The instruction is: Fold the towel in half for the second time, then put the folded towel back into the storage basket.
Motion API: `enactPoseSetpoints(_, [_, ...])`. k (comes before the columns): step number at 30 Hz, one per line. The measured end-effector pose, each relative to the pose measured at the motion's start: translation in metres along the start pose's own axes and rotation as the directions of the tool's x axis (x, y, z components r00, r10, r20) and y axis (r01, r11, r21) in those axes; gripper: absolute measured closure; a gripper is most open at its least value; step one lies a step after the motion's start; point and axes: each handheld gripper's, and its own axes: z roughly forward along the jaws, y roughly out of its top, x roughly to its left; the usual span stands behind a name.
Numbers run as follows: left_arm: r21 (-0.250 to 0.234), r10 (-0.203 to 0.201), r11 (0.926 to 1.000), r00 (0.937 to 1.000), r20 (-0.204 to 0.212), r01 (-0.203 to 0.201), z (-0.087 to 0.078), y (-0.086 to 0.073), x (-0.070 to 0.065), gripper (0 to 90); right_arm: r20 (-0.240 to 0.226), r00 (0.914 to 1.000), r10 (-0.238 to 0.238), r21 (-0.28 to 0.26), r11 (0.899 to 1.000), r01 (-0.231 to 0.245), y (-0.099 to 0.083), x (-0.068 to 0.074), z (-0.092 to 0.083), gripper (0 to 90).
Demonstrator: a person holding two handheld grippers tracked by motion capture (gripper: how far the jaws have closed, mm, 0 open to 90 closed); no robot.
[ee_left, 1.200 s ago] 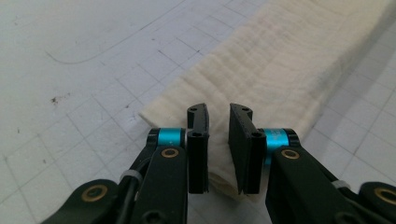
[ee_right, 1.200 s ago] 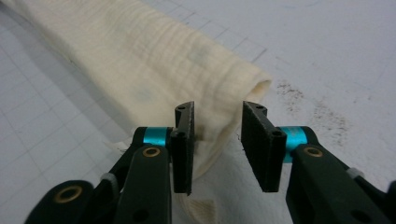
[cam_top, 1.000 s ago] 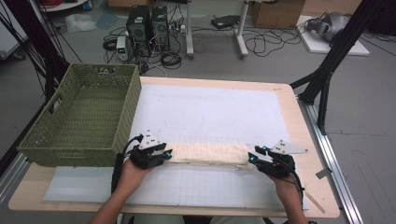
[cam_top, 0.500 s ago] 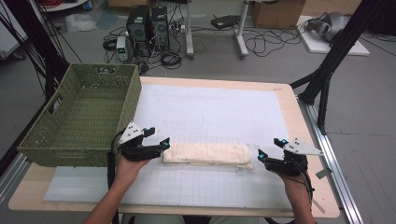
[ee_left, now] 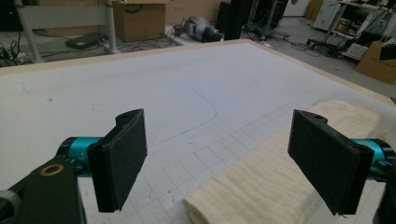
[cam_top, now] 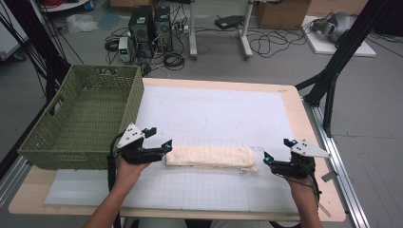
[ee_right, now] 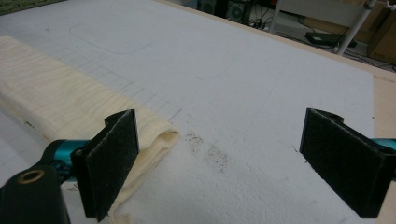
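Cream folded towel lies flat on the counter between both units: left hand-held gripper just beside one end, right hand-held gripper near the other. Both have just been opening and stand wide, nothing between them. Fold judged released; next, regrasp for another fold or transfer to the green woven basket.

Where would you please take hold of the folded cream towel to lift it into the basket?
Probably at its two short ends, one gripper from each side: the folded towel lies as a long flat strip on the mat, and its layered end edges give the fingers something to pinch. The green wicker basket stands left.
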Motion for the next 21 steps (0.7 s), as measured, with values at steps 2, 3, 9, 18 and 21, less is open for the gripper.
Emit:
enactPoseSetpoints(2, [0.008,-0.007,0.9999,1.0,-0.001,0.007,0.0007,-0.0009,0.0001,20.0,0.0,1.0,-0.009,0.001,1.0,0.009,0.0003,0.0,0.0007,11.1])
enactPoseSetpoints(3, [0.011,-0.008,0.9999,1.0,-0.004,0.008,0.0007,-0.0012,0.0003,20.0,-0.001,0.9999,-0.012,0.005,1.0,0.012,0.0001,0.0002,0.0018,11.1])
enactPoseSetpoints(9, [0.023,-0.016,0.9996,0.9997,-0.016,0.016,-0.0001,-0.0024,0.0023,19.8,0.0,0.9997,-0.023,0.015,1.0,0.023,-0.0002,0.0029,0.004,11.1])
enactPoseSetpoints(18, [0.05,-0.022,0.9985,0.9994,-0.027,0.023,0.0037,-0.0043,0.0037,20.8,0.002,0.9999,-0.017,0.002,1.0,0.017,-0.0013,0.0009,0.0029,11.1])
enactPoseSetpoints(21, [0.064,-0.025,0.9976,0.9995,-0.018,0.026,0.0057,-0.0049,0.004,21.8,0.003,0.9999,-0.013,0.004,1.0,0.013,-0.0019,0.0008,0.0029,11.1])
